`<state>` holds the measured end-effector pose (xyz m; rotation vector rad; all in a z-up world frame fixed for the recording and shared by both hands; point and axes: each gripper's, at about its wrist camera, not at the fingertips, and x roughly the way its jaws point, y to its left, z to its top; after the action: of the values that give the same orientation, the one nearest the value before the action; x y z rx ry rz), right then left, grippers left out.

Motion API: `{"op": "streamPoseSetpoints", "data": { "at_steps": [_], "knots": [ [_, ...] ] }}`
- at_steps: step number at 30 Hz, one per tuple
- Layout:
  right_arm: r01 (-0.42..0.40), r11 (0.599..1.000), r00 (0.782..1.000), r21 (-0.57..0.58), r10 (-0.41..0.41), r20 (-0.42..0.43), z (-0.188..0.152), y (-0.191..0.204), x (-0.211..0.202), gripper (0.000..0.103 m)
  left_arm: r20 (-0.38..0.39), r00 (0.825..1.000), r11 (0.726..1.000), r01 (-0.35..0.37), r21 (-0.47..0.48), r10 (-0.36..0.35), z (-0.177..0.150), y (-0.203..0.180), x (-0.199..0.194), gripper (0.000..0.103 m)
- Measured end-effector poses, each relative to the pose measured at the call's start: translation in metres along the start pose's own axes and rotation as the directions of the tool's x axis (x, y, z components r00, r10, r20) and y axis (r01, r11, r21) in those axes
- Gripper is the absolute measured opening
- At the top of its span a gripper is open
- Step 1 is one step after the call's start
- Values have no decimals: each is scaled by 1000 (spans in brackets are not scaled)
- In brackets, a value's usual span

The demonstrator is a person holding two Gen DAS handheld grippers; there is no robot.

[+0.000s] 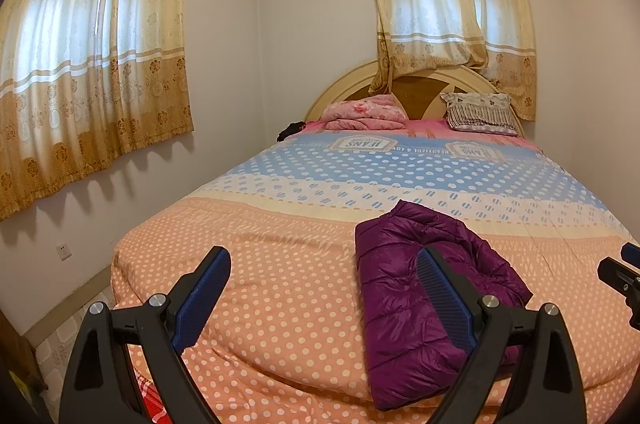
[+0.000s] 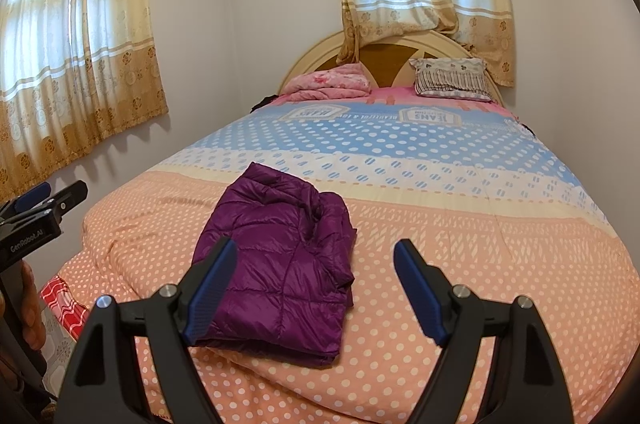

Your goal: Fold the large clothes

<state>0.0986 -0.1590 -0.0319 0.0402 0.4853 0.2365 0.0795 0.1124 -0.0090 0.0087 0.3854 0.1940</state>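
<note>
A purple quilted jacket [image 1: 404, 288] [image 2: 280, 264] lies folded into a compact rectangle near the foot of the bed [image 1: 260, 264], on the orange dotted cover. My left gripper [image 1: 324, 256] hovers above the foot of the bed, open and holding nothing; the jacket shows behind its right finger. My right gripper [image 2: 316, 248] is also open and bare, with the jacket lying below and behind its left finger. Neither gripper touches the jacket. The right gripper's tip shows at the right edge of the left wrist view, and the left gripper, held by a hand, at the left edge of the right wrist view.
A pink bundled quilt [image 1: 364, 111] and a striped pillow [image 1: 480, 113] rest by the headboard. Curtained windows hang on the left wall and behind the bed. A white wall runs close along the bed's right side. A red checked cloth [image 2: 60, 300] lies by the bed's left foot.
</note>
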Motion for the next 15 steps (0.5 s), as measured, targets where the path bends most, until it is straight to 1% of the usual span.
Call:
{"op": "streamPoseSetpoints", "data": {
  "at_steps": [4, 9, 15],
  "knots": [
    [0, 1000, 1000, 0, 0, -1, -1, -1, 0, 83, -30, 999, 999, 37, 18, -37, -1, -2, 5, 94],
    [-1, 1000, 1000, 2, 1, -6, -3, 0, 1, 83, -30, 999, 999, 37, 27, -36, -3, -4, 4, 94],
    [-2, 1000, 1000, 4, 2, -10, -4, 1, 3, 83, -31, 999, 1000, 18, 23, -18, -4, -2, 5, 94]
  ]
}}
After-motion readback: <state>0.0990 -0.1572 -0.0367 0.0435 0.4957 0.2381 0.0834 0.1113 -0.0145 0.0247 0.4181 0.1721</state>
